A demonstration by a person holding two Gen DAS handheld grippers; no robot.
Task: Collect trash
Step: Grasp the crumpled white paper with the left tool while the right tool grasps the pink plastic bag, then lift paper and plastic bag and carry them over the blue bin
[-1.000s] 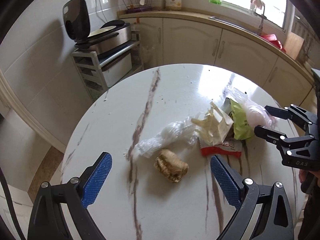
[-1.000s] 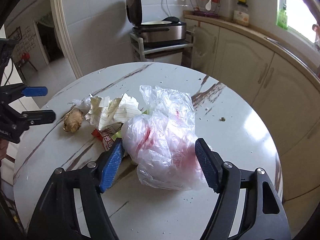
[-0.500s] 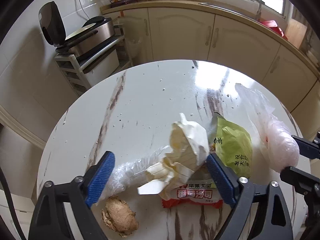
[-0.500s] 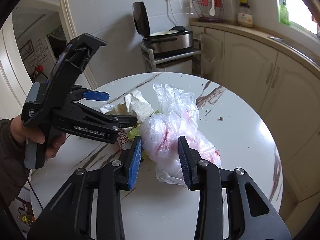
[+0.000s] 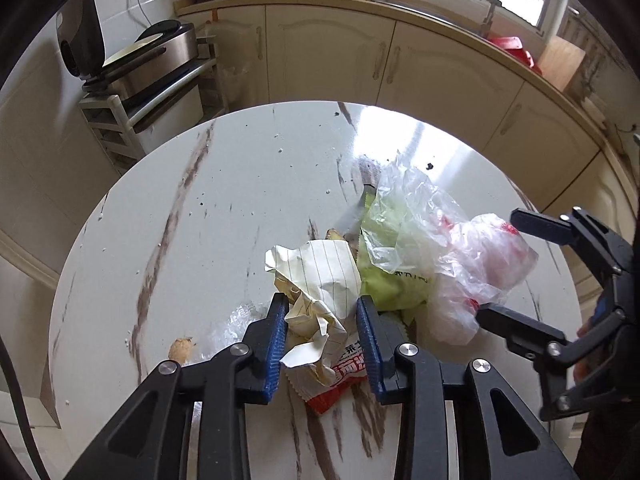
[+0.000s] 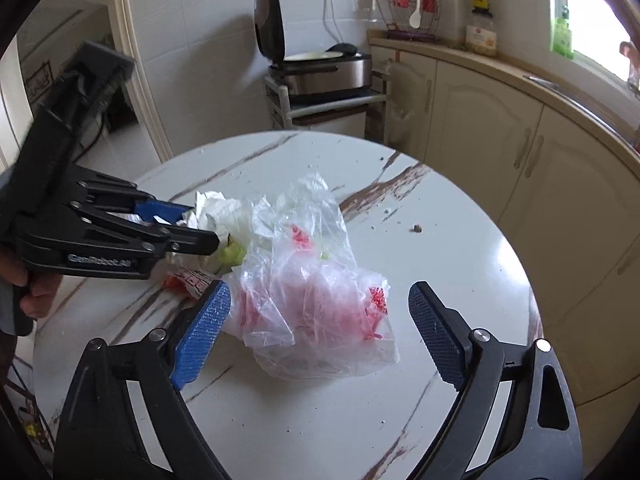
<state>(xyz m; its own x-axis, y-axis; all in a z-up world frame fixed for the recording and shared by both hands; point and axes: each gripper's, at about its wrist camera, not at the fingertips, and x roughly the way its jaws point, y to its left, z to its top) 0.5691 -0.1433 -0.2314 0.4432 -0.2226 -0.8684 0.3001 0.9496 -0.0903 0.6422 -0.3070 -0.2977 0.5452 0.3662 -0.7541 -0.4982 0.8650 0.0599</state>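
so the trash is all heaped together on the round white marble-look table [image 5: 224,208] with brown veins. the left gripper [image 5: 322,330] with blue pads is closing in on the crumpled ball of lined cream paper [image 5: 316,280], which sits right between its jaws, and the pads look like they're already pressing on its lower folds. under the paper there's a red and white snack wrapper [image 5: 340,380], and just beside it a lime green foil packet [image 5: 394,284]. a knobbly piece of ginger [image 5: 182,348] pokes out near the left jaw, next to some clear crinkly film [image 5: 230,322].

the right gripper [image 6: 320,328] is opening wide, and the clear plastic bag with red bits inside [image 6: 316,300] lies on the table between its jaws. the left pad is touching or nearly touching the bag, the right one is well clear, so no grip there
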